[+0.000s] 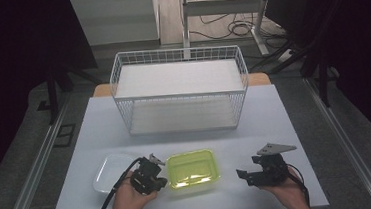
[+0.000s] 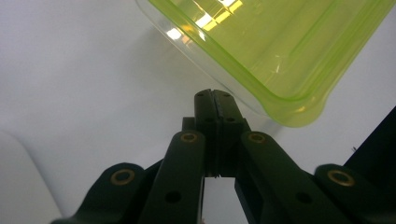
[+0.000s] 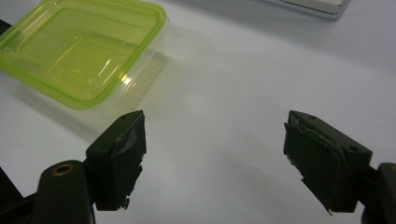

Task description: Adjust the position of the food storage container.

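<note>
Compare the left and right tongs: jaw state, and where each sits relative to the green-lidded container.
The left tongs have their jaws pressed together with nothing between them; the right tongs stand wide open, also empty. The left tongs sit right at the green-lidded container, tips close under its rim; the right tongs sit farther off, with bare table between. Both are hand-held low over the table and point toward the container.

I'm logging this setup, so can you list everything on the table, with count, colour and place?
rack: one, white wire, two shelves, far middle of the table.
box: one, clear with a yellow-green lid, near middle.
lid: one, clear, near left, beside the box.
table: one, white.
left gripper: one, black, shut, at the box's left edge.
right gripper: one, black, open, right of the box.
</note>
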